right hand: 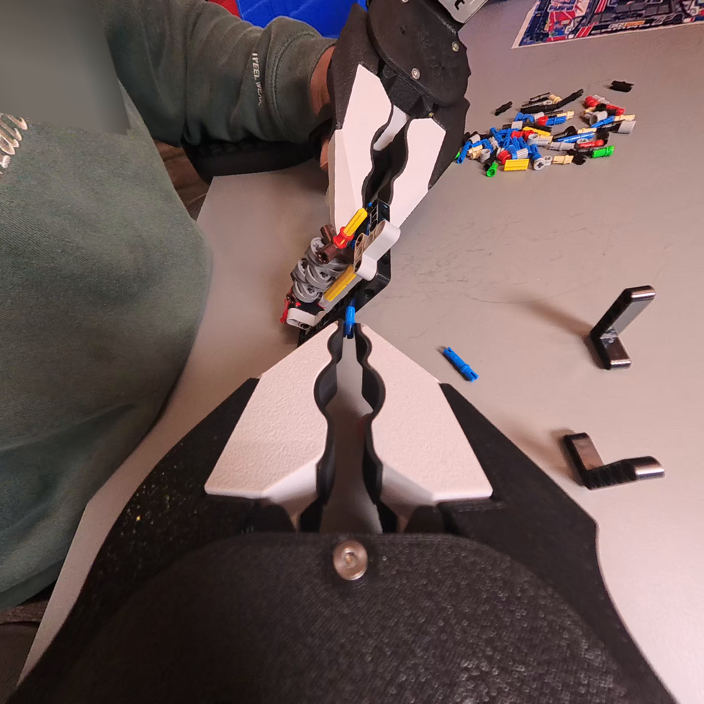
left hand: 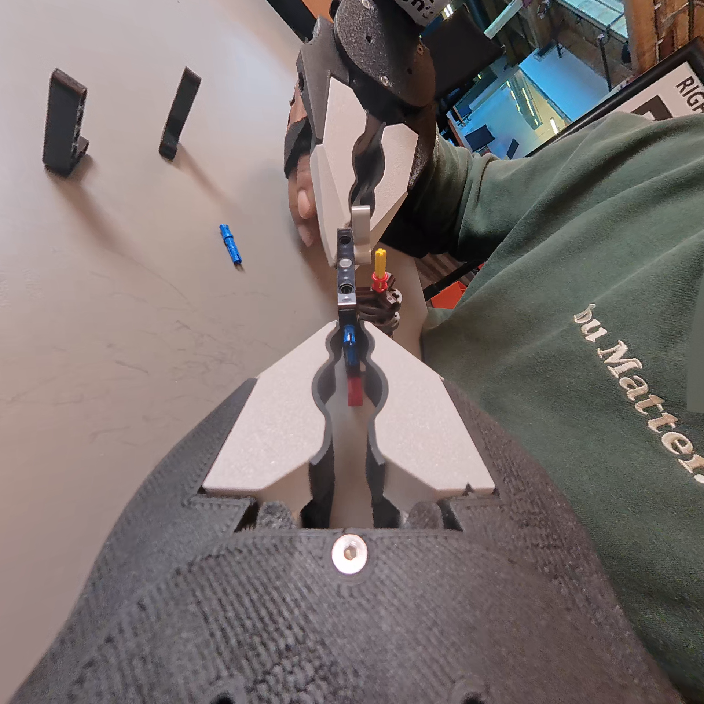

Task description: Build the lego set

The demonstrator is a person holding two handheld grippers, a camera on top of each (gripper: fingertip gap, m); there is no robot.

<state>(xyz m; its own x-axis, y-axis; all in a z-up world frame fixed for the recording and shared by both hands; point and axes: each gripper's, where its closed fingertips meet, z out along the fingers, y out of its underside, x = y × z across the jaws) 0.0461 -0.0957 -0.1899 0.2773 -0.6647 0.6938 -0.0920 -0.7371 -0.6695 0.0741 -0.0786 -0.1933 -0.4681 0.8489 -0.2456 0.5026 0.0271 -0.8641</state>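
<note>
My left gripper [left hand: 348, 328] is shut on the black beam end of a partly built lego assembly [left hand: 346, 282]; a blue pin and a red part sit between its fingers. The assembly [right hand: 343, 266] has grey rings, yellow axles, a white beam and a black frame, and is held above the table's near edge. My right gripper [right hand: 346, 327] is shut on a small blue pin [right hand: 349, 318], whose tip touches the assembly's black frame. In the left wrist view the right gripper [left hand: 356, 228] faces me at the assembly's far end. The left gripper also shows in the right wrist view [right hand: 375, 207].
A loose blue pin [right hand: 460, 364] lies on the grey table [right hand: 495, 247]. Two black L-shaped pieces [right hand: 617, 327] [right hand: 609, 464] stand nearby. A pile of small parts [right hand: 544, 133] and an instruction sheet [right hand: 609, 15] lie farther off. A person's green sweatshirt [left hand: 571, 343] is close. Across from one pair of fingers to the other is roughly 4 centimetres.
</note>
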